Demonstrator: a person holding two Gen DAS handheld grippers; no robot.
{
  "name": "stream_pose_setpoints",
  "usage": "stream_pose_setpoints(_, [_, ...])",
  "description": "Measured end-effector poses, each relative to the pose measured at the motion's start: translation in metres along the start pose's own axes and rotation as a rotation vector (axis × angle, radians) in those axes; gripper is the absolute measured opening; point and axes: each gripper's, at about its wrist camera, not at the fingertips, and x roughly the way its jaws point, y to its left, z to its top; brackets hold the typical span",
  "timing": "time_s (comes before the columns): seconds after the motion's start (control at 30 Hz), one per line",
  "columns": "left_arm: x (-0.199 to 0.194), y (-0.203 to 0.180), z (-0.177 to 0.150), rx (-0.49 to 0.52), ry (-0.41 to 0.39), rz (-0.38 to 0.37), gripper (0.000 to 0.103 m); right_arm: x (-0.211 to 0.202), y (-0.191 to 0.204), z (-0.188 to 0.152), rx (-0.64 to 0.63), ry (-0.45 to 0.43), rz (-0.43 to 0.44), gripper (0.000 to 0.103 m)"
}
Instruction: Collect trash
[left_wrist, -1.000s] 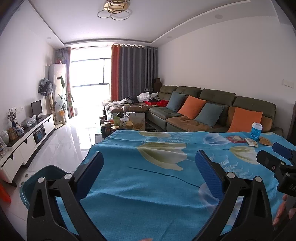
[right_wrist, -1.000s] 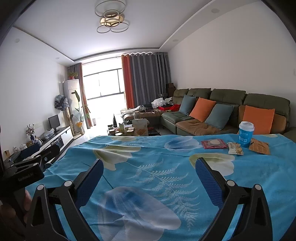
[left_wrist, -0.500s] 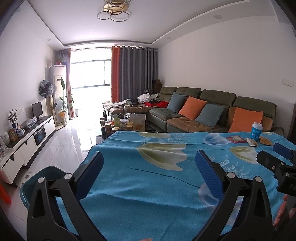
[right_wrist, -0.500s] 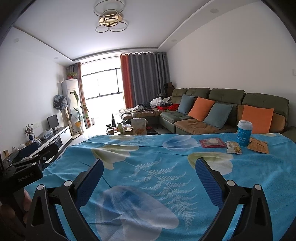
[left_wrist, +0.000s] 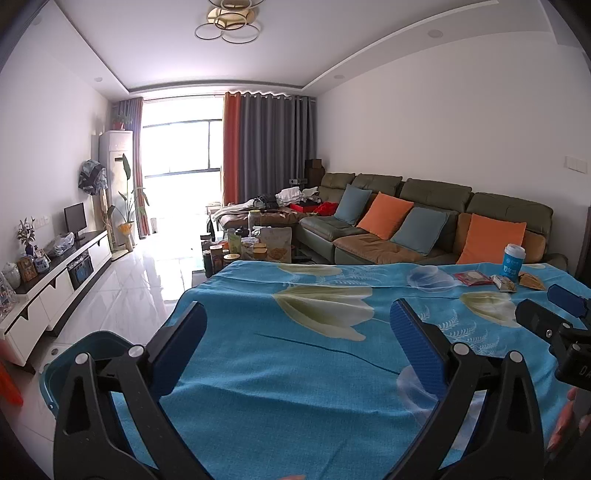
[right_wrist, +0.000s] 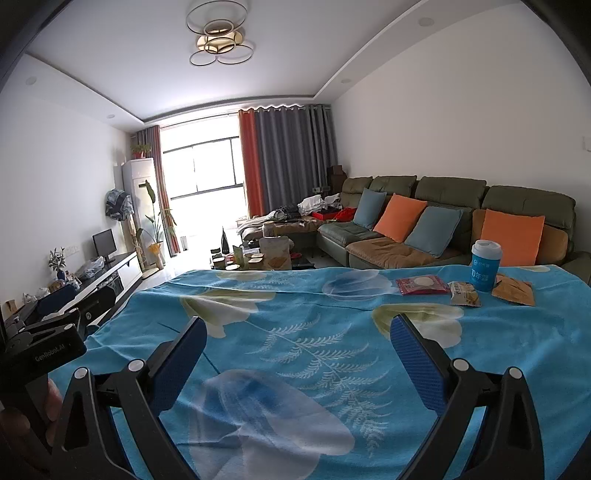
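Right wrist view: I hold both claws spread and empty, right gripper facing the cup and wrappers, left gripper beside the bin.

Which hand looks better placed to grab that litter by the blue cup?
Probably the right. The right gripper is open over the blue cloth, with the cup and wrappers ahead on its own side. The left gripper, also open, sits farther off, near the teal bin.
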Motion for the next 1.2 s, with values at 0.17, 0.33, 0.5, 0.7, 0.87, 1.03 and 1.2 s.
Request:
stream_pose_setpoints(0.17, [-0.0003, -0.0003, -0.0002, 0.001, 0.0, 0.0, 0.097, -0.0007, 0.0, -0.0005, -0.001, 0.001, -0.003, 0.096])
stream_pose_setpoints(0.33, [-0.0004, 0.0003, -0.0002, 0.001, -0.002, -0.001, 0.097, -0.0007, 0.0, -0.0005, 0.001, 0.0, -0.002, 0.096])
stream_pose_setpoints(0.5, [0.0003, 0.0011, -0.0003, 0.001, 0.0, 0.001, 0.097, -0.0005, -0.0002, -0.0007, 0.003, 0.003, -0.002, 0.096])
stream_pose_setpoints(0.7, [0.0001, 0.0014, -0.0008, 0.003, -0.002, 0.005, 0.097, -0.0003, -0.0004, -0.0013, 0.001, 0.002, -0.002, 0.096])
stream_pose_setpoints(0.87, [0.0011, 0.0016, -0.0014, 0.004, -0.001, 0.005, 0.097, -0.0003, -0.0002, -0.0012, 0.003, 0.002, -0.003, 0.096])
stream_pose_setpoints(1.03, [0.0019, 0.0024, -0.0021, 0.004, -0.001, 0.008, 0.097, -0.0007, -0.0006, -0.002, 0.005, 0.005, -0.004, 0.096])
stream_pose_setpoints(1.2, [0.0032, 0.0049, -0.0041, -0.001, 0.006, 0.011, 0.097, -0.0008, -0.0006, -0.0021, 0.004, 0.003, -0.004, 0.096])
